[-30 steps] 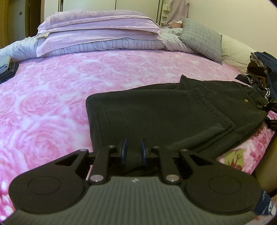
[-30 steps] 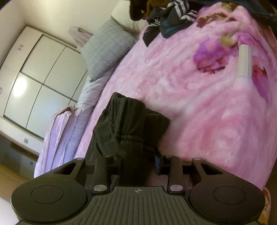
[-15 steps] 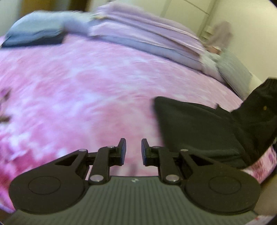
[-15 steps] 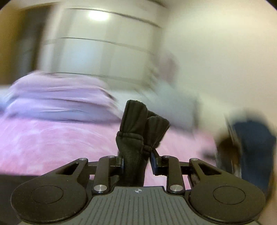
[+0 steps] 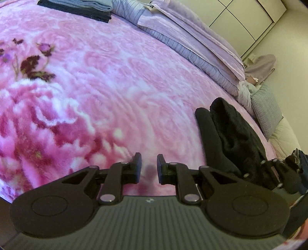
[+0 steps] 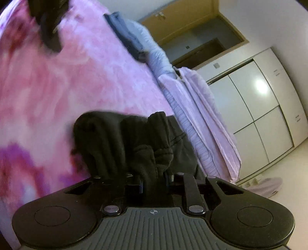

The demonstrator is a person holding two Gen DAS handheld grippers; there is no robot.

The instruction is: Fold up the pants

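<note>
The black pants [image 5: 231, 138] are bunched in a raised fold over the pink floral blanket [image 5: 96, 86], at the right of the left wrist view. My left gripper [image 5: 147, 167] hovers low over bare blanket to the left of them, open, with nothing between its fingers. In the right wrist view my right gripper [image 6: 154, 184] is shut on a thick gathered part of the pants [image 6: 119, 138], which drape forward from its jaws onto the bed. Its fingertips are hidden by the cloth.
A folded stack of blue and dark clothes [image 5: 86, 9] lies at the bed's far corner. Lilac bedding and pillows [image 5: 192, 44] line the head end, then a grey cushion [image 5: 267, 107]. White wardrobe doors [image 6: 259, 115] stand behind. A blurred dark shape [image 6: 50, 28] sits over the blanket.
My left gripper let go of the pants and swung left over bare blanket. My right gripper lifted its end of the pants and carried it across over the rest.
</note>
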